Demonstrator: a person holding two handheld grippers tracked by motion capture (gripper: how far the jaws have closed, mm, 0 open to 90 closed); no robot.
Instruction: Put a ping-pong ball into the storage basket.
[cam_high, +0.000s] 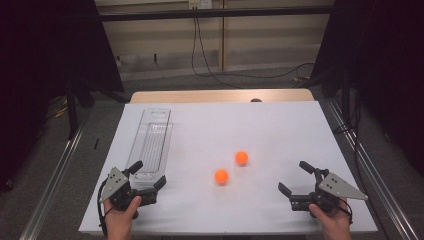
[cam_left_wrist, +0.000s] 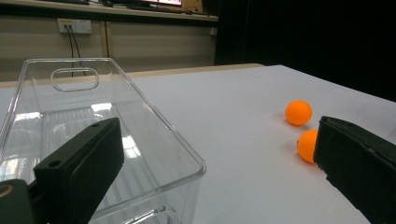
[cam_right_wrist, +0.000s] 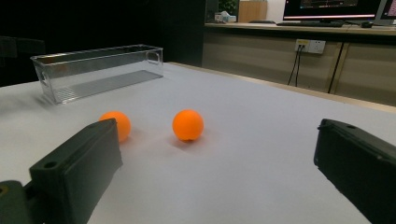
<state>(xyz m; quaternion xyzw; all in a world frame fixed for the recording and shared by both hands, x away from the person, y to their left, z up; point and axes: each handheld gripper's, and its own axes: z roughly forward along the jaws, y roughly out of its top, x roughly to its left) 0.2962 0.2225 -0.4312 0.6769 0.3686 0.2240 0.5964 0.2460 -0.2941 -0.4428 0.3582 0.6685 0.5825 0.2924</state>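
No readable text, labels, brands or numbers anywhere in view.

Even overhead light falls on the white matte table sheet (cam_high: 280, 125), leaving the dark curtained surroundings at both sides nearly black and the high view soft and slightly grainy. The two glossy orange balls (cam_right_wrist: 187, 124) cast faint, short shadows, while the clear plastic rectangular bin (cam_left_wrist: 154, 135) catches bright glare along its ribbed floor. In both gripper views the near black jaws are blurred.
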